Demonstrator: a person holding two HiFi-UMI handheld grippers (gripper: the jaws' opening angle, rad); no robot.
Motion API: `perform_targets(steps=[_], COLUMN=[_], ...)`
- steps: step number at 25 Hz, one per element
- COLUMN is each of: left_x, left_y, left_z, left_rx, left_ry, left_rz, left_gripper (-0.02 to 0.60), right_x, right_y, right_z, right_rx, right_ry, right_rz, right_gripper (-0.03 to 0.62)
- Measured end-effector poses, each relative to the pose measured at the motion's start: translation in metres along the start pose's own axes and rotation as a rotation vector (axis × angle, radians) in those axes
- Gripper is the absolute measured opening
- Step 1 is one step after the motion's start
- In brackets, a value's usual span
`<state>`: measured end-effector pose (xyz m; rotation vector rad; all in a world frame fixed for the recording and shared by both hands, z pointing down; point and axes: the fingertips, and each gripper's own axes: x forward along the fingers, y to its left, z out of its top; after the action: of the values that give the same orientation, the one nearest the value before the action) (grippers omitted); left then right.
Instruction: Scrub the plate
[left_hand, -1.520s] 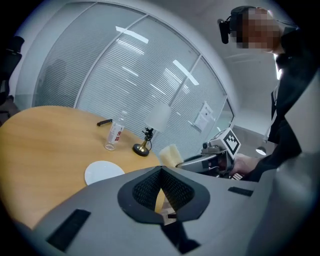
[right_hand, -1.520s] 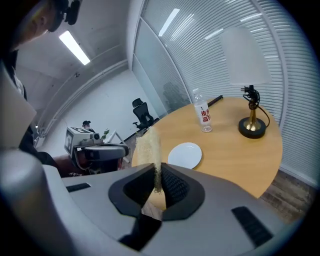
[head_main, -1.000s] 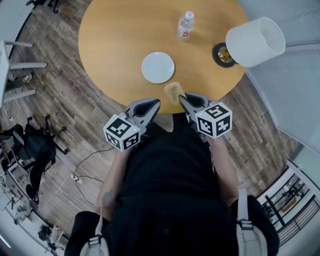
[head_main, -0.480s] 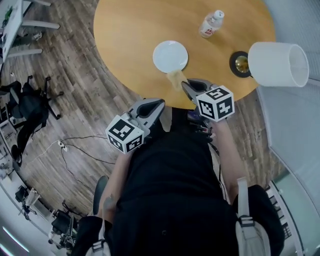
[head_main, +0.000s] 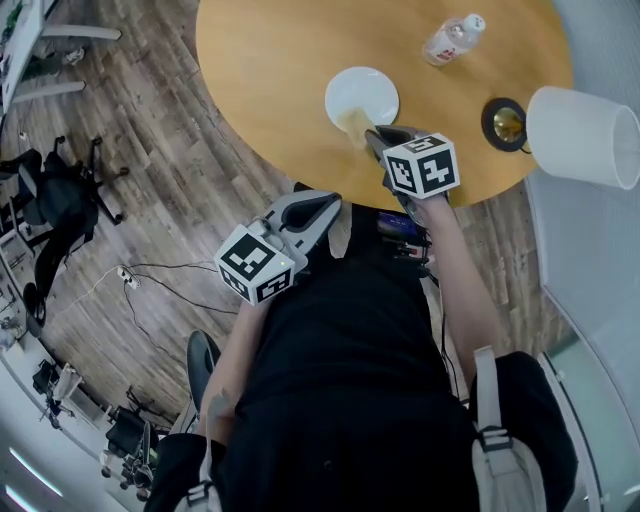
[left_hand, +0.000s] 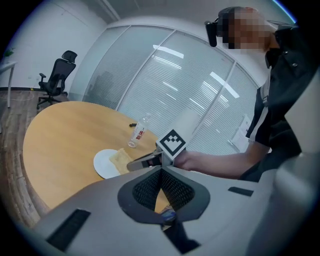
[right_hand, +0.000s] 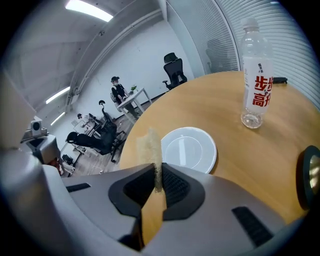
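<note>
A small white plate (head_main: 361, 96) lies on the round wooden table (head_main: 270, 70), near its front edge. My right gripper (head_main: 372, 137) reaches over the table, shut on a yellow sponge (head_main: 352, 123) whose far end overlaps the plate's near rim. In the right gripper view the sponge (right_hand: 150, 150) stands upright between the jaws of the right gripper (right_hand: 158, 172), just left of the plate (right_hand: 190, 150). Whether it touches the plate is unclear. My left gripper (head_main: 332, 204) hangs back off the table edge, shut and holding nothing. Past the left gripper (left_hand: 160, 172), its own view shows the plate (left_hand: 105, 164).
A clear water bottle (head_main: 452, 38) lies beyond the plate, and a lamp with a white shade (head_main: 590, 120) and dark base (head_main: 505, 122) stands at the right. On the wooden floor at the left there are office chairs (head_main: 60, 220) and cables.
My right gripper has carried the sponge forward from the table's edge to the plate's near rim. The left gripper stayed back near my body.
</note>
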<state>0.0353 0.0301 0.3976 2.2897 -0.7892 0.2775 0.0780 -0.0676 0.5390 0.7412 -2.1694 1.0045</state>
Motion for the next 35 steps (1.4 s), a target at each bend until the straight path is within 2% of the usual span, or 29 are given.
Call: perform_targets(steps=[6,15,19,24,30,35], left_x=[-0.009,-0.035,-0.043,-0.054,-0.07,-0.071], left_y=[0.019,0.059,0.075,0.088,0.096,0.092], left_z=[0.003,0.0,0.003,0.001,-0.003,-0.001], left_rx=[0.015,0.075,0.065,0.047,0.029,0.029], left_ry=[0.032,0.105,0.102,0.098,0.098,0.089], left_rz=[-0.044,-0.066,-0.057,-0.031,0.004,0.006], left_gripper=[0.008,0.008,0.008,0.009,0.008,0.008], right_x=[0.033,0.074,0.083,0.088,0.098,0.095], right_y=[-0.015,-0.008,-0.015,-0.033,-0.034,-0.041], right_z=[0.001,0.009,0.02,0.037,0.054,0.06], right_rx=[0.012,0.028,0.057,0.093,0.09,0.106], right_ry=[0.061,0.081,0.072,0.051,0.037,0.017], right_rz=[-0.117,-0.141,-0.157,-0.217,-0.223,-0.22], right_gripper=[0.032,0.032,0.032,0.032,0.032,0.032])
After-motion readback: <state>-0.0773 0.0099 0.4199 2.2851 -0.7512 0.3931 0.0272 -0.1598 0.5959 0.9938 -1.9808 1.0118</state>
